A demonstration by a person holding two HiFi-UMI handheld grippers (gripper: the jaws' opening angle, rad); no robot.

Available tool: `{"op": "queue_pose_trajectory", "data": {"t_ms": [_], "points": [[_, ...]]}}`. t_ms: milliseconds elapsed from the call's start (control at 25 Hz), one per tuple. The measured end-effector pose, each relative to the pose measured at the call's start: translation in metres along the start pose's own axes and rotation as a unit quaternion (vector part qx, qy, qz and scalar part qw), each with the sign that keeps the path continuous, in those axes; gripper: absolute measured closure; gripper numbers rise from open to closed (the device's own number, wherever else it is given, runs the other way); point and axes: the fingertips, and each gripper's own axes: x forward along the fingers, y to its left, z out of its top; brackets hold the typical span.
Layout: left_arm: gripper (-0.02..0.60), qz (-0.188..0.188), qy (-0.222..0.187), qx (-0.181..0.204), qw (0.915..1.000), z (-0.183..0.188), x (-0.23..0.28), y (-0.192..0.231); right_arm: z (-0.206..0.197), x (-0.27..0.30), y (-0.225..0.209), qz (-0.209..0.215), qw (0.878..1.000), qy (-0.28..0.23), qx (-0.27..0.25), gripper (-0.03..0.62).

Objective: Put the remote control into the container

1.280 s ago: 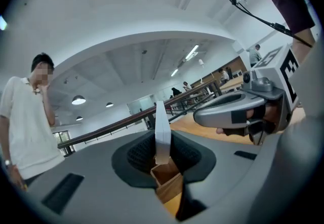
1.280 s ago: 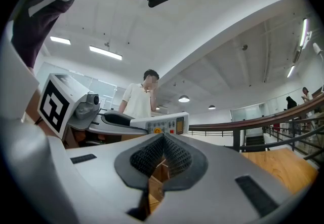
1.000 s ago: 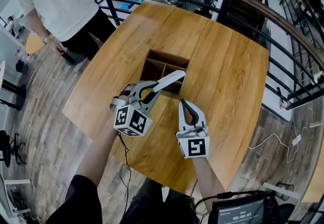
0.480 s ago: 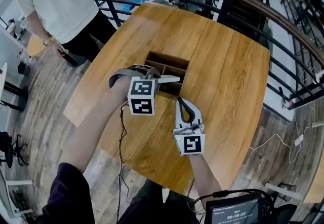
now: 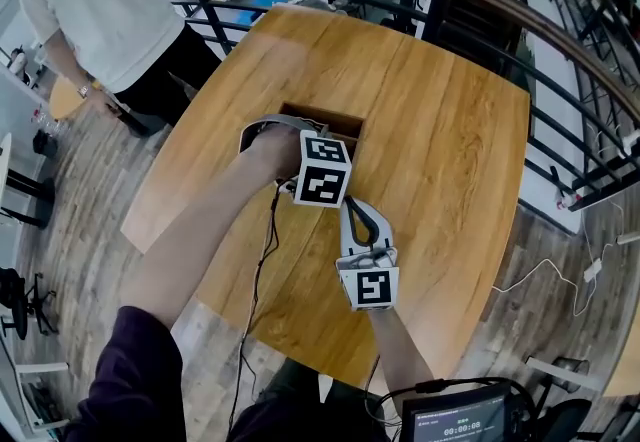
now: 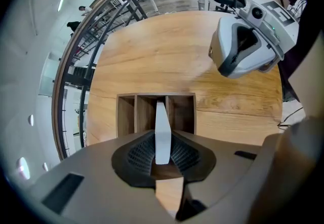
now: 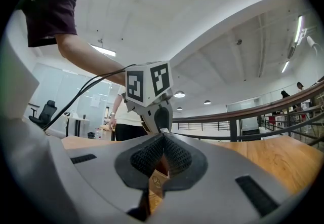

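Left gripper (image 6: 162,142): fingers clamp the white remote control (image 6: 161,119), aimed down over the container's (image 6: 126,116) middle compartment of 3, tip maybe just inside. Right gripper (image 7: 163,139): fingers pressed together, empty, beside the container.

Your container (image 5: 336,118) sits on the bench (image 5: 440,130), near its middle. Your left tool (image 6: 162,148) is above the container's near side. The remote control (image 6: 162,132) between its jaws is in line with the middle of three compartments. Your right tool (image 5: 352,208) is nearer you, just right of the left. A railing (image 5: 500,15) runs behind the bench, and a person (image 5: 110,0) stands off its far left corner.
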Motion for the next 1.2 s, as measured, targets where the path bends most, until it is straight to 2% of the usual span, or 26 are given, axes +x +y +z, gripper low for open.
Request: {"op": "queue_pose_trajectory", "data": {"t_ms": [480,600,760,880,1040,1120,1200], "points": [[0.5,0.003,0.016,0.011,0.9998,0.011,0.024,0.002,-0.01,-0.012,-0.013,-0.015,1.0,0.009,0.007,0.577],[0.499,0.01,0.007,0.012,0.9999,0.014,0.024,0.002,-0.009,-0.012,-0.013,-0.015,1.0,0.009,0.007,0.577],[0.446,0.009,-0.006,0.006,0.9999,0.019,0.021,-0.003,-0.006,-0.015,-0.015,-0.016,1.0,0.008,0.005,0.577],[0.409,0.027,-0.017,0.002,0.9995,0.021,0.016,0.0,-0.003,-0.016,-0.015,-0.016,1.0,0.007,0.006,0.577],[0.397,0.06,-0.055,-0.013,0.9966,0.029,-0.007,0.005,0.002,-0.018,-0.017,-0.017,1.0,0.005,0.008,0.577],[0.396,0.093,-0.09,-0.034,0.9911,0.034,-0.025,0.009,0.005,-0.018,-0.015,-0.015,1.0,0.003,0.009,0.577],[0.396,0.137,-0.137,-0.075,0.9782,0.035,-0.048,0.015,0.007,-0.019,-0.013,-0.011,1.0,0.015,0.004,0.577]]}}
